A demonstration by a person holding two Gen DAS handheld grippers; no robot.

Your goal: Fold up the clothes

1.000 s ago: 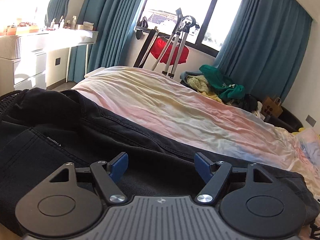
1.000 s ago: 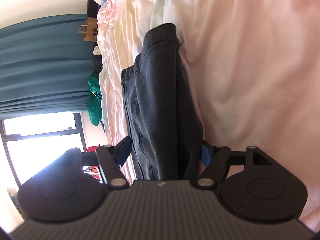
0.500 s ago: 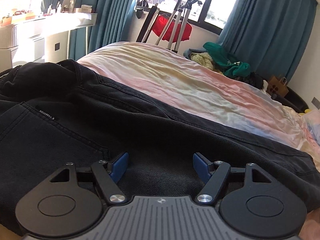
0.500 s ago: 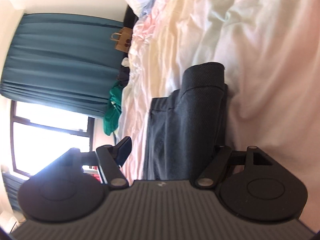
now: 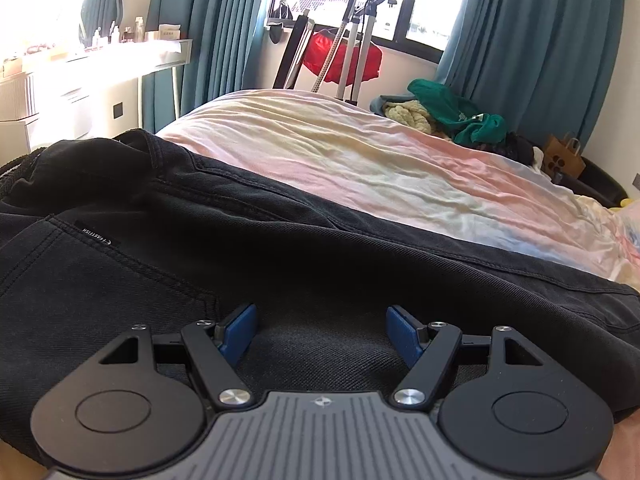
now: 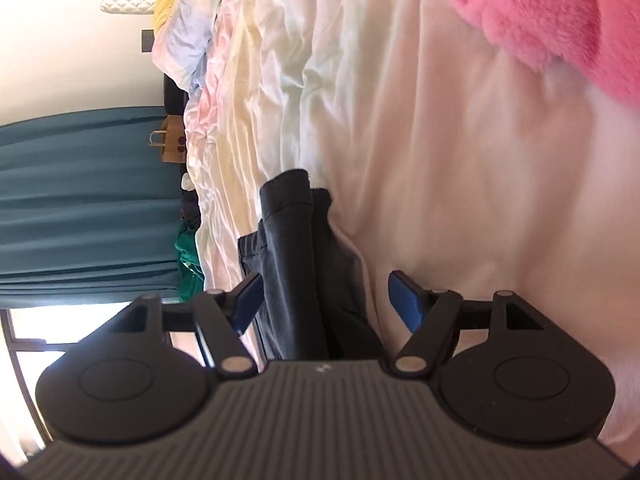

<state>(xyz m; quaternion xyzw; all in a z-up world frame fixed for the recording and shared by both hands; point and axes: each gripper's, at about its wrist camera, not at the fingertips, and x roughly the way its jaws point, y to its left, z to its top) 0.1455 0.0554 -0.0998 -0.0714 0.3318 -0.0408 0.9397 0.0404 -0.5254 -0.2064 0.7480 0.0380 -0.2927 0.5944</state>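
Black jeans [image 5: 248, 248] lie spread across the near side of the pastel bed sheet [image 5: 380, 160], with a back pocket and a small label at the left. My left gripper [image 5: 322, 332] hovers low over them, open, its blue pads [image 5: 240, 330] right above the dark cloth. In the right wrist view, which is turned on its side, a folded trouser leg of the jeans [image 6: 296, 248] runs out between the fingers of my right gripper [image 6: 326, 302]. That gripper is open; its right pad [image 6: 404, 304] stands apart from the cloth.
A pink fluffy thing [image 6: 560, 20] lies on the sheet ahead of the right gripper. Beyond the bed are a heap of green and cream clothes [image 5: 460, 116], a paper bag [image 5: 560, 156], a stand with a red garment [image 5: 344, 60] and a white dressing table [image 5: 100, 64].
The left gripper has sunk closer onto the jeans. The right view has swung along the bed; the trouser leg looks narrower between its fingers and the pink fluffy thing has come into view.
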